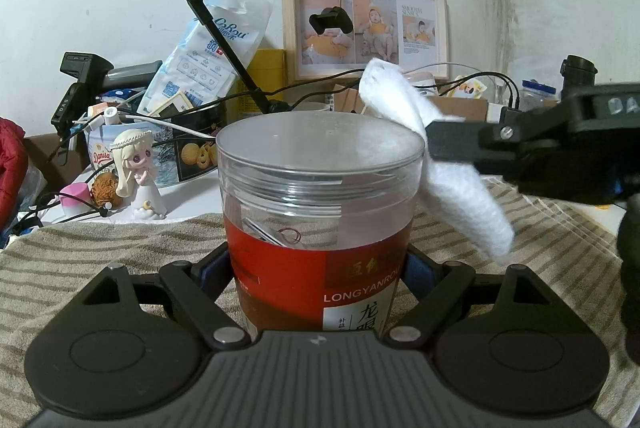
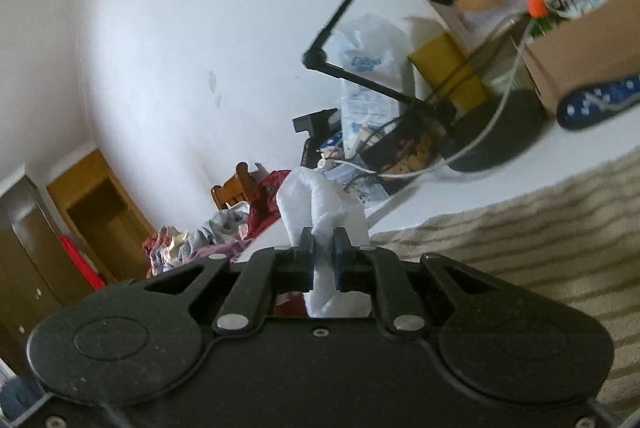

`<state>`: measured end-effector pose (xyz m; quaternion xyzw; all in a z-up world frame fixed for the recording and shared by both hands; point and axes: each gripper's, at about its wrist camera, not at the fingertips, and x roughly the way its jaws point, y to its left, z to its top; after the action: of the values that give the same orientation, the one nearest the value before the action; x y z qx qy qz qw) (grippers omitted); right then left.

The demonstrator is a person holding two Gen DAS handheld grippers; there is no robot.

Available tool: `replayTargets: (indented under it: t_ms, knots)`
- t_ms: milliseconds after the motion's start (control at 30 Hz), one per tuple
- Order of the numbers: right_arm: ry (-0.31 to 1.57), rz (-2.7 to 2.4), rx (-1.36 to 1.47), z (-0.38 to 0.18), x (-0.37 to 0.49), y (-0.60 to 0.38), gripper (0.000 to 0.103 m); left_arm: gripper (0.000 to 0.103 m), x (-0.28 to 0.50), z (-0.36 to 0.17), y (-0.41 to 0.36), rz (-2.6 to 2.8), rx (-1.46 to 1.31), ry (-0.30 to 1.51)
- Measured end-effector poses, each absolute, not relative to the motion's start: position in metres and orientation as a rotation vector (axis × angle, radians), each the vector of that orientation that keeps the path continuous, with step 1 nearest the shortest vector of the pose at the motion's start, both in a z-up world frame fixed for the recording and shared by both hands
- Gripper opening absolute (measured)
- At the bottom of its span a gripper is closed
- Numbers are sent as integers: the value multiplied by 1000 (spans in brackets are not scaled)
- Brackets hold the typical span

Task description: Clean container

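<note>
Between the two fingers of my left gripper (image 1: pixel 320 264), I am holding a clear round plastic jar with a red and white label and a clear screw lid (image 1: pixel 320 188). It is standing upright on a beige striped towel (image 1: pixel 100 260) spread over the table, with the jaws pressing its lower sides. Through the clear wall, small loose items are showing inside, too indistinct to name.

With my right gripper (image 1: pixel 444 146), I am pinching a folded white cloth (image 1: pixel 440 152); its fingers are closed tight on the fabric. From the left wrist view, the cloth is hanging right at the lid's right edge, seemingly brushing the rim, though I cannot tell for sure whether it is touching.

I am judging this as the wiping step, with the jar being steadied while the cloth is working at the lid. Any further wiping is calling for a firm left grip and the cloth pressed flat against the plastic. How much has been wiped, I cannot tell.

Behind the jar, a small blonde figurine in a white dress (image 1: pixel 138 176), a wooden photo frame (image 1: pixel 368 24) and a black jointed stand (image 1: pixel 240 28) are crowding the table.
</note>
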<state>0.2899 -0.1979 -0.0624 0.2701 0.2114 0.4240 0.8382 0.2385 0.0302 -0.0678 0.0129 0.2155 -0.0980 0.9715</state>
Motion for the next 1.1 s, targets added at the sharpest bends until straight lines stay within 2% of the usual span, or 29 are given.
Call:
replayTargets:
  t_ms: [367,667,1100]
  knots:
    - [449,914,768,-96,307,-220,9,87,248,-62,42,-360,116,478]
    - [462,900,616,-91,299,-202,9,87,228,-49,38,-263,10,461]
    - [476,928,586,-93,301,-199,9,86,228,-14,29,-204,-8,442]
